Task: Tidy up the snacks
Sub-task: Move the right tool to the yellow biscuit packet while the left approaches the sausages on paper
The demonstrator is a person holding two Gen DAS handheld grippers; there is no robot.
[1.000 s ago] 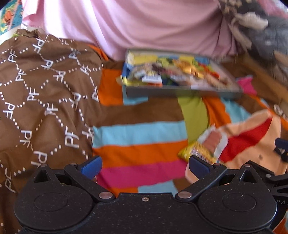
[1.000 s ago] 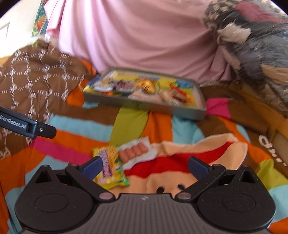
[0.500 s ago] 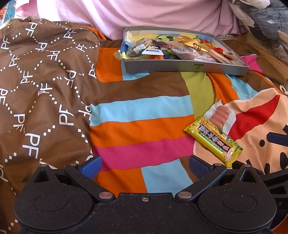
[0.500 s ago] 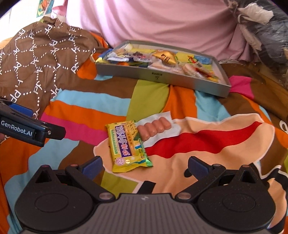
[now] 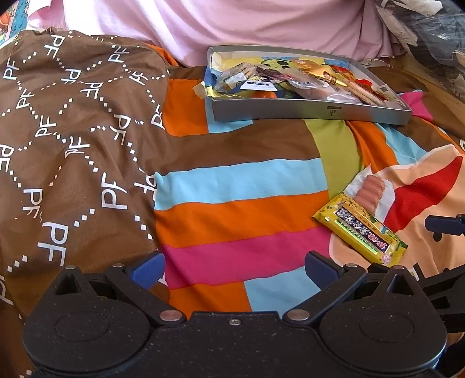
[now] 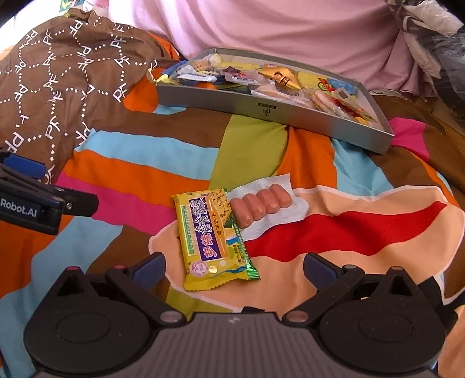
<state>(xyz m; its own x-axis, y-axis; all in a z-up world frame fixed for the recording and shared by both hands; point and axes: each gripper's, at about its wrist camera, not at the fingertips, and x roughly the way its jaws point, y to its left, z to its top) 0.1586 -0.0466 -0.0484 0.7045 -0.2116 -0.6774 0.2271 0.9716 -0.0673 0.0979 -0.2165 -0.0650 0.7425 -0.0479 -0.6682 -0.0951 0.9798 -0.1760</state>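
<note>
A yellow cracker packet (image 6: 213, 242) lies on the striped bedspread, and its near end reaches between my right gripper's (image 6: 234, 269) open fingers. A white pack of small pink sausages (image 6: 261, 205) touches the packet's far right side. Both show in the left wrist view too, the packet (image 5: 360, 229) and sausages (image 5: 370, 190) to the right of my left gripper (image 5: 234, 269), which is open and holds nothing. A grey tray (image 6: 261, 109) full of several wrapped snacks sits further back; in the left view the tray (image 5: 308, 109) is at upper centre.
A brown quilt printed with "PF" (image 5: 66, 145) is heaped on the left. Pink fabric (image 6: 276, 26) rises behind the tray, and a dark bundle (image 6: 441, 43) fills the far right corner. The left gripper's side (image 6: 32, 200) shows at the right view's left edge.
Both grippers have dipped down and closer to the bedspread. The yellow packet now lies nearer my right gripper, between its fingers. The snacks and tray have not moved.
</note>
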